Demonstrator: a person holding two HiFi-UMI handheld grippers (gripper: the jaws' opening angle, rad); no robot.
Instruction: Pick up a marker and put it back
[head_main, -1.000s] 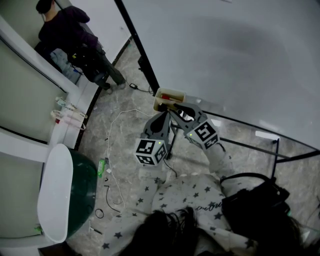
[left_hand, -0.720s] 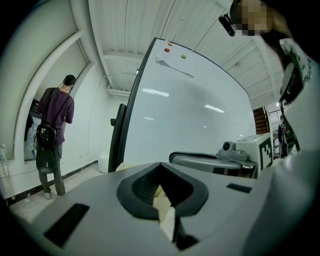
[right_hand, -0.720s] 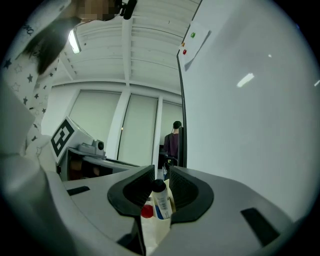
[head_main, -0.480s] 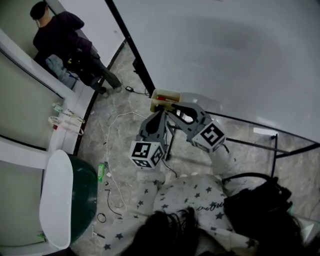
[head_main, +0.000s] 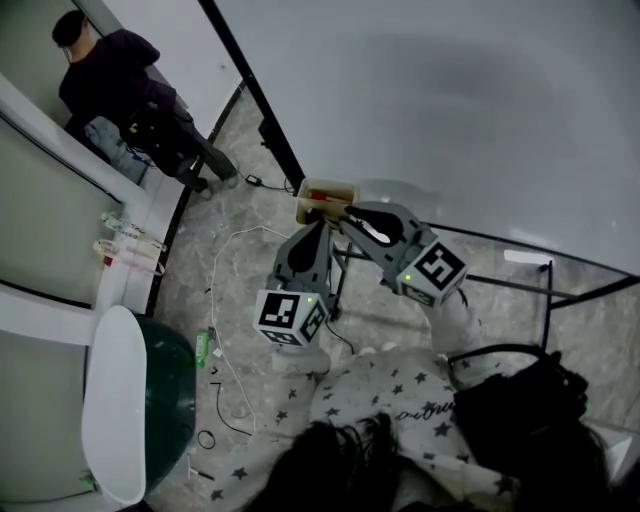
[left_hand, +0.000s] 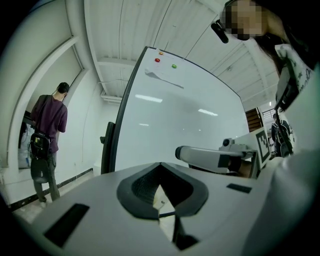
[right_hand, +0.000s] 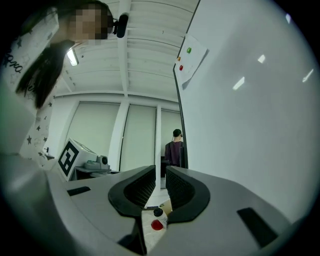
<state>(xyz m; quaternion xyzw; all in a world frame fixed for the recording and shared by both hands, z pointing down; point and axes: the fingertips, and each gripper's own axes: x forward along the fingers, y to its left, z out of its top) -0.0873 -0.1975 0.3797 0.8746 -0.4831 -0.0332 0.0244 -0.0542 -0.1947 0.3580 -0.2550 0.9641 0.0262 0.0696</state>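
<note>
Markers, a red marker (right_hand: 156, 225) and a black marker (right_hand: 157, 212), show cap-first low in the narrow gap between the jaws of the right gripper (right_hand: 160, 170), which stand slightly apart and unclenched, pressing on nothing. Both markers lie in the small beige tray (head_main: 325, 185) at the lower edge of the whiteboard (head_main: 450, 100), and the right gripper's tips hover just at that tray. The left gripper (left_hand: 160, 165) points at the tray from just beside it, its jaws closed tip to tip and empty, while farther off a person (head_main: 120, 90) in dark clothes stands on the stone floor (head_main: 230, 250).
</note>
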